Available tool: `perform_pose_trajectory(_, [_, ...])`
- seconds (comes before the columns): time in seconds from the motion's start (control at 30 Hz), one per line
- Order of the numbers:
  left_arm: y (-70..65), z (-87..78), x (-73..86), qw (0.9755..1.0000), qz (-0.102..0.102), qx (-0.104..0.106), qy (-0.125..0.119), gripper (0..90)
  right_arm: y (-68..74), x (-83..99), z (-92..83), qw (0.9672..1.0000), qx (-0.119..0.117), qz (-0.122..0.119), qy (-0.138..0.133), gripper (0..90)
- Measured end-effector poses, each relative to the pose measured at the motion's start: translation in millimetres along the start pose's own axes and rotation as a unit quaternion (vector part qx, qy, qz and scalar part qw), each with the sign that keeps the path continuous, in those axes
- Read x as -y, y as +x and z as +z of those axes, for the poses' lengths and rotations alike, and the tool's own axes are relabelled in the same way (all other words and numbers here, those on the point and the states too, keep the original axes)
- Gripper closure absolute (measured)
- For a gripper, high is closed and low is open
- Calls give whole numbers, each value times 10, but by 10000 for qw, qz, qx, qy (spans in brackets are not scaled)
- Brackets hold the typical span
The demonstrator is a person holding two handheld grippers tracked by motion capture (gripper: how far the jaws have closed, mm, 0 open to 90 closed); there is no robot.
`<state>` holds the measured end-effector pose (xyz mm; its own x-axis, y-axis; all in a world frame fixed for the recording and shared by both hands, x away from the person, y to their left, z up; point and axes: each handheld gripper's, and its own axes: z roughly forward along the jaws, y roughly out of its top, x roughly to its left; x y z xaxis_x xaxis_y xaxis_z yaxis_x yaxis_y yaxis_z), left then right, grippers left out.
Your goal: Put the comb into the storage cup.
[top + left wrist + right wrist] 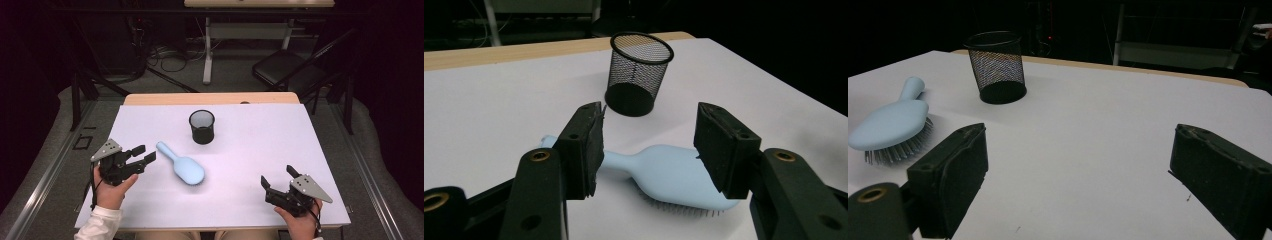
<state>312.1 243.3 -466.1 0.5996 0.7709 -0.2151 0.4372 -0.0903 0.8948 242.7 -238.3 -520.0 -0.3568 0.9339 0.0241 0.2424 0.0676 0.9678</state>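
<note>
A light blue hairbrush (181, 163) lies bristles down on the white table top (260, 150), its handle toward the left gripper. Behind it stands an upright black mesh cup (202, 126). My left gripper (144, 154) is open just left of the brush handle, not touching it. In the left gripper view the brush (669, 172) lies beyond the open jaws, with the cup (638, 72) farther off. My right gripper (279, 181) is open at the front right, over bare table. Its own view shows the brush (890, 125) at far left and the cup (997, 66) beyond.
The white sheet covers a wooden table whose far edge (210, 98) shows behind the cup. Beyond the table are a dark chair (287, 67), a white table leg (207, 50) and cables on the floor.
</note>
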Motion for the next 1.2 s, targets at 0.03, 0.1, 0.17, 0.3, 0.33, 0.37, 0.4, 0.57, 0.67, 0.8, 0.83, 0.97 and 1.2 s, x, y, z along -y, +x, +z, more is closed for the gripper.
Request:
perform_pose_trajectory(0.03, [5,5,-10,10000,-37,-31,13,457,1,0,0,10000,0,1,3,80])
perform_pose_trajectory(0.1, [15,20,-27,9999,-92,-55,0,466,2,1,0,10000,-4,-1,3,81])
perform_pose_trajectory(0.17, [25,37,-40,9999,-137,-82,7,479,2,1,0,10000,-8,-2,2,81])
perform_pose_trajectory(0.3, [47,72,-60,9997,-211,-84,5,499,1,1,0,10000,-8,1,2,83])
perform_pose_trajectory(0.33, [55,90,-72,9997,-215,-92,14,506,1,2,0,10000,-11,3,3,84])
perform_pose_trajectory(0.37, [55,90,-72,9997,-215,-92,14,508,1,2,1,10000,-10,1,7,84])
perform_pose_trajectory(0.4, [58,98,-80,9997,-216,-101,35,508,1,2,1,10000,-10,1,7,84])
perform_pose_trajectory(0.57, [65,163,-133,9997,-76,-120,179,552,6,2,2,10000,-15,14,4,84])
perform_pose_trajectory(0.67, [62,209,-163,9994,16,-134,305,561,4,2,0,10000,-14,-5,2,85])
perform_pose_trajectory(0.8, [52,264,-191,9988,89,-140,458,609,3,3,3,10000,-18,8,10,87])
perform_pose_trajectory(0.83, [50,282,-200,9985,109,-159,522,613,3,3,3,10000,-19,7,10,87])
perform_pose_trajectory(0.97, [56,341,-214,9976,115,-216,649,620,2,3,1,10000,-27,1,16,89])
perform_pose_trajectory(1.2, [115,474,-211,9950,49,-421,910,683,-6,6,6,10000,-47,23,12,96])
